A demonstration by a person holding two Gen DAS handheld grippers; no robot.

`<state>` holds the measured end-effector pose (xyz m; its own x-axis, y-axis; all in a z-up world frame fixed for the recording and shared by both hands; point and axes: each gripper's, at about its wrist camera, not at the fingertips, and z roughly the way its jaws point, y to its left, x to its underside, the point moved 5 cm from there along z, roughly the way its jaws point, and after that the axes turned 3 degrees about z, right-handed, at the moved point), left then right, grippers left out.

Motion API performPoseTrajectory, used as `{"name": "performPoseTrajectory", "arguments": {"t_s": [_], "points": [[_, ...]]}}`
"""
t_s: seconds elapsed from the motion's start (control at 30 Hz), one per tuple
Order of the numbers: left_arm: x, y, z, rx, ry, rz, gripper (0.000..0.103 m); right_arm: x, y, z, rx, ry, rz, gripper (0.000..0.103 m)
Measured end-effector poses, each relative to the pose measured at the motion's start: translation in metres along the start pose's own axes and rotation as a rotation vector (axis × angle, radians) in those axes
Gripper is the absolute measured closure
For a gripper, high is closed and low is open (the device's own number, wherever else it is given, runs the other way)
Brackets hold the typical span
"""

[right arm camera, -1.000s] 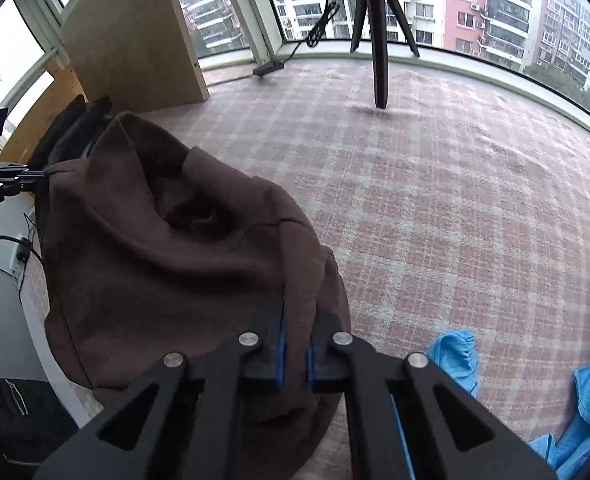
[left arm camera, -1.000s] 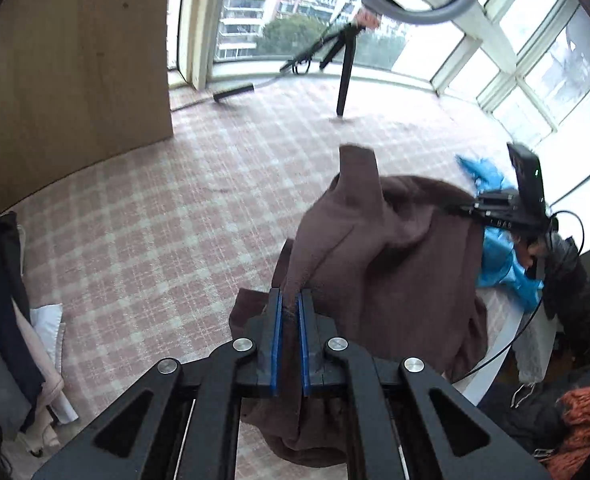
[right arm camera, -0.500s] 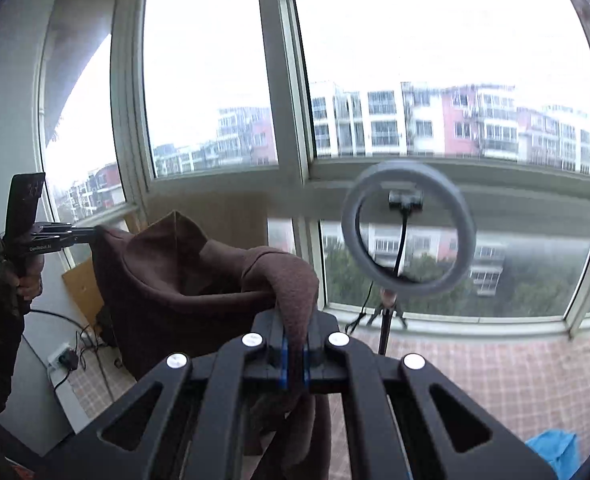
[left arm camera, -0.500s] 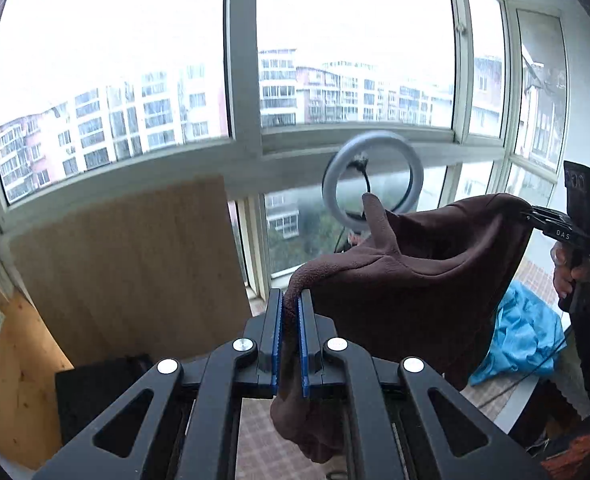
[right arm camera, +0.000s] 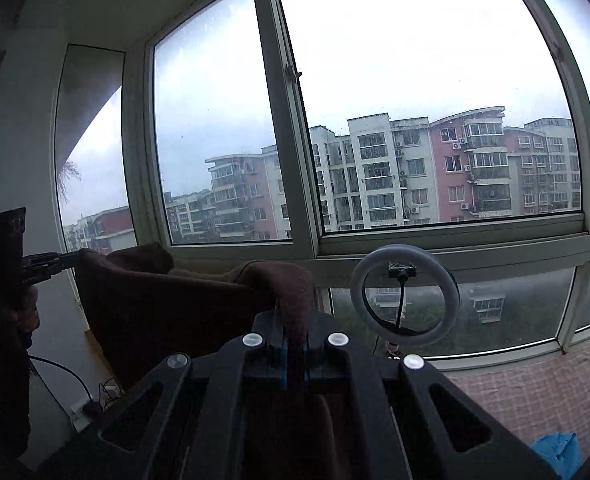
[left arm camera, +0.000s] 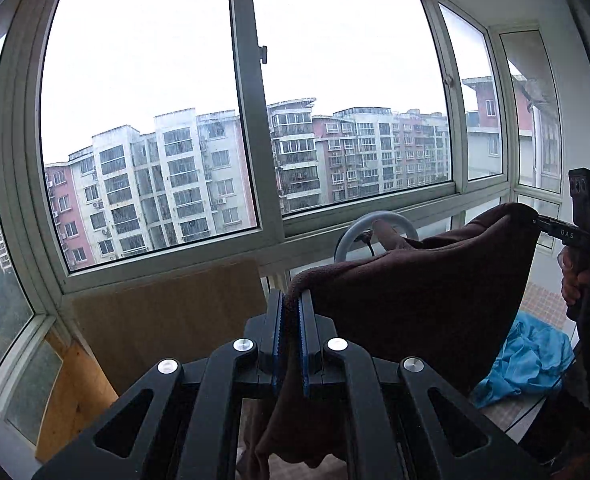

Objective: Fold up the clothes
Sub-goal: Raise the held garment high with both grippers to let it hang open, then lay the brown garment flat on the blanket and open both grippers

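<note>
Both tongs are clamped on one brown garment (left arm camera: 415, 300), held up in the air in front of the windows (left arm camera: 147, 120). Left tongs (left arm camera: 291, 312) pinch one upper edge between blue pads; right tongs (right arm camera: 293, 336) pinch the opposite edge, the cloth draped over their tips. Between them the fabric sags in a shallow curve and hangs down below. Seen from the left wrist, a hand (left arm camera: 575, 276) grips the right tool's handle. A ring light (right arm camera: 405, 294) stands behind. Blue cloth (left arm camera: 523, 360) lies low at right, on a pink checked surface (right arm camera: 535, 392).
</note>
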<state>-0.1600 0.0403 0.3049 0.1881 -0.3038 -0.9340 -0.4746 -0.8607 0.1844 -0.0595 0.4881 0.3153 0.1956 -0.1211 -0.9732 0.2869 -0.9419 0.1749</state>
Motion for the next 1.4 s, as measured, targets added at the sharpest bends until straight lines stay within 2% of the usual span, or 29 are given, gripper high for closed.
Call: {"name": "performPoseTrajectory", "arguments": {"t_s": [0.07, 0.13, 0.27, 0.37, 0.53, 0.57, 0.63, 0.67, 0.73, 0.77, 0.8, 0.83, 0.87, 0.97, 1.03, 1.1, 1.13, 1.17, 1.2, 1.27, 1.4], "points": [[-0.005, -0.003, -0.011, -0.024, -0.014, 0.031, 0.097, -0.006, 0.011, -0.015, 0.030, -0.026, -0.055, 0.099], [-0.004, -0.002, -0.007, -0.032, -0.002, 0.044, 0.096, -0.005, 0.018, -0.015, 0.065, -0.030, -0.094, 0.099], [0.017, 0.005, 0.030, -0.027, 0.079, 0.032, 0.096, 0.017, 0.004, 0.025, 0.108, 0.036, -0.087, 0.099], [0.052, 0.013, 0.100, -0.035, 0.204, 0.013, 0.096, 0.049, -0.023, 0.080, 0.138, 0.146, -0.050, 0.099], [0.130, 0.028, 0.241, -0.051, 0.416, -0.033, 0.096, 0.110, -0.070, 0.195, 0.235, 0.301, -0.006, 0.099], [0.146, 0.031, 0.270, -0.055, 0.455, -0.043, 0.094, 0.125, -0.078, 0.219, 0.252, 0.338, -0.007, 0.099], [0.187, 0.041, 0.326, -0.130, 0.558, -0.031, 0.091, 0.165, -0.094, 0.261, 0.290, 0.484, -0.021, 0.093], [0.208, 0.042, 0.344, -0.175, 0.605, -0.015, 0.091, 0.185, -0.102, 0.276, 0.304, 0.556, -0.013, 0.086], [0.246, 0.049, 0.361, -0.203, 0.667, -0.020, 0.091, 0.216, -0.112, 0.281, 0.297, 0.625, 0.011, 0.084], [0.263, 0.053, 0.360, -0.182, 0.690, -0.057, 0.091, 0.230, -0.115, 0.276, 0.294, 0.643, 0.008, 0.083], [0.280, 0.054, 0.353, -0.152, 0.710, -0.088, 0.091, 0.241, -0.117, 0.266, 0.297, 0.658, -0.010, 0.076], [0.296, 0.054, 0.344, -0.121, 0.728, -0.115, 0.090, 0.253, -0.124, 0.256, 0.300, 0.677, -0.013, 0.068], [0.312, 0.053, 0.335, -0.090, 0.746, -0.142, 0.088, 0.266, -0.133, 0.243, 0.301, 0.697, 0.000, 0.056], [0.364, 0.034, 0.294, 0.021, 0.824, -0.187, 0.084, 0.303, -0.160, 0.203, 0.303, 0.757, 0.052, 0.056], [0.399, 0.020, 0.258, 0.097, 0.870, -0.232, 0.084, 0.319, -0.179, 0.166, 0.299, 0.766, 0.141, 0.056], [0.424, 0.013, 0.223, 0.116, 0.905, -0.303, 0.082, 0.330, -0.196, 0.128, 0.298, 0.755, 0.227, 0.056], [0.435, 0.011, 0.207, 0.105, 0.919, -0.339, 0.078, 0.334, -0.203, 0.112, 0.296, 0.743, 0.262, 0.056], [0.443, 0.006, 0.195, 0.100, 0.934, -0.371, 0.073, 0.340, -0.207, 0.098, 0.293, 0.738, 0.291, 0.053], [0.451, -0.001, 0.185, 0.102, 0.948, -0.402, 0.071, 0.347, -0.210, 0.088, 0.298, 0.742, 0.310, 0.046], [0.467, -0.021, 0.183, 0.142, 0.975, -0.418, 0.067, 0.367, -0.215, 0.082, 0.334, 0.774, 0.322, 0.041], [0.488, -0.065, 0.193, 0.244, 1.015, -0.436, 0.059, 0.413, -0.218, 0.080, 0.364, 0.847, 0.387, 0.041]]}}
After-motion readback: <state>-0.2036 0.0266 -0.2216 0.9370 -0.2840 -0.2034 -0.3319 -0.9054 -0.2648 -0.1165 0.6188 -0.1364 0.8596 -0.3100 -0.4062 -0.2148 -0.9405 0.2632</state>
